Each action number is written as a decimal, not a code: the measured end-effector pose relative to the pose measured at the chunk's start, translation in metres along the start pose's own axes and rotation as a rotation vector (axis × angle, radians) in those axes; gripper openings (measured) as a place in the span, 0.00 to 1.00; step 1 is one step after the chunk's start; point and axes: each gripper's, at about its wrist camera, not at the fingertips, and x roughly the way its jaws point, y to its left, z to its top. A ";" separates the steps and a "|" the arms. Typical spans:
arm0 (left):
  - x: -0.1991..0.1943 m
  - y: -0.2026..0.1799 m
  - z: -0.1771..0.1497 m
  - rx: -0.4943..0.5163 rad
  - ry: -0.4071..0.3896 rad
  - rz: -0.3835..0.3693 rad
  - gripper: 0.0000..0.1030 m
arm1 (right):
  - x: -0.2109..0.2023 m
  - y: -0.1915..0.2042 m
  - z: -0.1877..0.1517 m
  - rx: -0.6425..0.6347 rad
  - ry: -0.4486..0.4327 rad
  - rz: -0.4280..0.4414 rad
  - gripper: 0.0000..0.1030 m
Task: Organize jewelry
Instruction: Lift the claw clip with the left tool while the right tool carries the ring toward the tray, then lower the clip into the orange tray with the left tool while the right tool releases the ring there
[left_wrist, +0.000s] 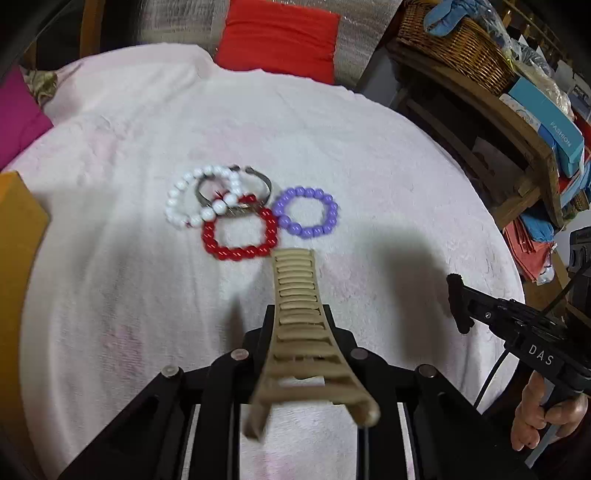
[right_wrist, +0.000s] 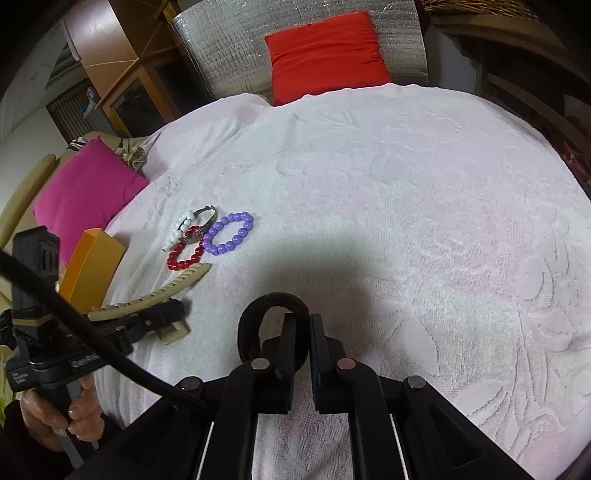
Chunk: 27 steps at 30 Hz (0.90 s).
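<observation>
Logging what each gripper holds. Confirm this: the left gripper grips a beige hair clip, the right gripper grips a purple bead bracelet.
Wrong about the right gripper: it grips a black ring-shaped band, shown in the right wrist view. The purple bead bracelet lies on the white towel. The left gripper does grip the beige hair clip.

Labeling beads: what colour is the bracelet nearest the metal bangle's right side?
Purple: the purple bead bracelet, clearest in the left wrist view, right of the metal bangle.

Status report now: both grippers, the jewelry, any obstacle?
Left gripper shut on beige hair clip. Right gripper shut on black band. Bracelets clustered ahead, unobstructed.
</observation>
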 end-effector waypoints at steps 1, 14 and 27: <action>-0.002 0.001 0.000 0.000 -0.007 0.000 0.19 | 0.000 0.000 0.000 0.001 -0.002 0.002 0.07; -0.120 0.053 -0.012 -0.068 -0.274 0.031 0.19 | -0.011 0.051 0.006 -0.088 -0.065 0.084 0.07; -0.217 0.202 -0.093 -0.214 -0.201 0.442 0.19 | 0.003 0.245 0.021 -0.341 -0.003 0.337 0.07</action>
